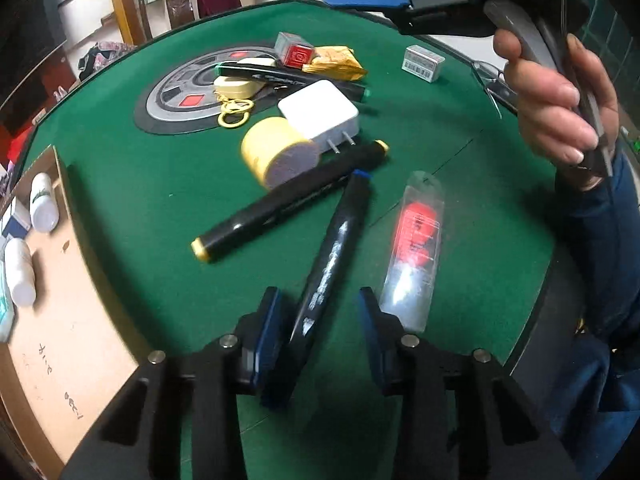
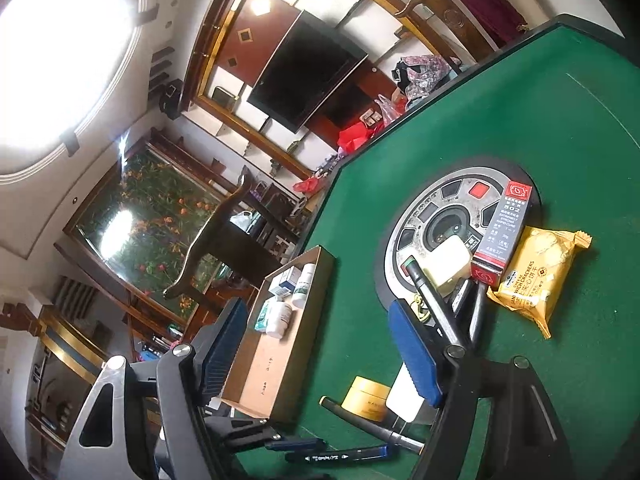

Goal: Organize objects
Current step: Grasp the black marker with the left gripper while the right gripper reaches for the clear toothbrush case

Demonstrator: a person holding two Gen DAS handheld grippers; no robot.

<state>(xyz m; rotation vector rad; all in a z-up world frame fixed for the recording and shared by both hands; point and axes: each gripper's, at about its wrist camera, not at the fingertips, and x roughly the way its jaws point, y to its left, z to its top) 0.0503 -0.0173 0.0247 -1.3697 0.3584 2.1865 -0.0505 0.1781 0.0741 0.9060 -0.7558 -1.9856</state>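
Note:
My left gripper points down at the green table. A black marker with a blue cap lies between its blue pads. The left pad sits against the marker, while green felt shows between the marker and the right pad, so the jaws are open. Just right of it lies a clear packet with a red item. A hand holds my right gripper over the table's far side, open wide and empty. The blue-capped marker also shows low in the right wrist view.
A cardboard box holding white bottles stands at the left. Mid-table lie a yellow-capped marker, a yellow round tin, a white charger, a red glue box and a cracker packet. A small white box sits farther back.

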